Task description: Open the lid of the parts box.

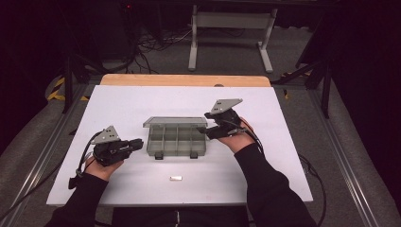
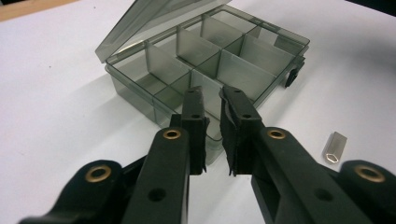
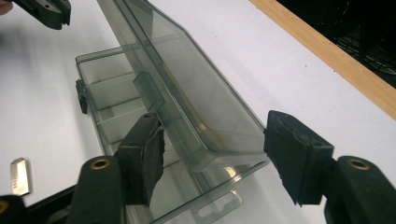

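We count one compartment box (image 1: 172,139) with its lid (image 1: 174,121) raised, one small metal standoff (image 1: 176,178) and two hand-held grippers on the white tabletop (image 1: 118,109). The box sits at the tabletop's centre; the standoff lies apart, on the person's side of it. The left hand-held gripper (image 1: 137,143) rests just beside the box's left end, jaws a narrow gap apart, holding nothing. The right hand-held gripper (image 1: 204,124) straddles the lid's right end, jaws well apart; whether its pads touch the lid, we cannot tell.
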### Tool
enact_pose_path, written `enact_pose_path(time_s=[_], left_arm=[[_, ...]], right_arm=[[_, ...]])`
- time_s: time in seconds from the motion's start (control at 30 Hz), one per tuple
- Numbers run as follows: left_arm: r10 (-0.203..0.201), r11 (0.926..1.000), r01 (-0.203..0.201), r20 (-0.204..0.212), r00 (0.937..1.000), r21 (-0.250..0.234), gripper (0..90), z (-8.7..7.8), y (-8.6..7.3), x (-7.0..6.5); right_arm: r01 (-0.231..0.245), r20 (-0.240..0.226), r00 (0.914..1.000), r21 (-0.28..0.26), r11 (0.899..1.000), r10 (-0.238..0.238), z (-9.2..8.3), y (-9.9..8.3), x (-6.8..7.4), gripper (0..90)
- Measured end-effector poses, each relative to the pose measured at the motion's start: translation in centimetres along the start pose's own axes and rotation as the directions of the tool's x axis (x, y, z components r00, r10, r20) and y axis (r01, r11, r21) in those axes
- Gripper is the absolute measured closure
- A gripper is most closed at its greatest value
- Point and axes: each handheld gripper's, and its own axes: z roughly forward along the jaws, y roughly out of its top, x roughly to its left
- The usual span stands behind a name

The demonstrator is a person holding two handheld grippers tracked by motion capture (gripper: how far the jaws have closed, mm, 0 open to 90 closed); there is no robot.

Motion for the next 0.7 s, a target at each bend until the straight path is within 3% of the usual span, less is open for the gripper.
enact_pose_path(time_s=[0.4, 0.7], left_arm=[[-0.01, 0.9986, 0.009, -0.022, 0.9997, -0.051, 58.0, -1.1, -0.8, 0.2], [-0.002, 0.9963, -0.003, -0.049, 0.9988, -0.085, 39.2, -1.6, -1.5, 0.2]], right_arm=[[0.003, 0.0, 1.0, 0.0, 1.0, -0.003, 0.5, 1.8, -1.6, 46.8], [-0.012, 0.03, 0.9995, -0.019, 1.0, 0.012, 0.9, 2.8, -3.0, 54.4]])
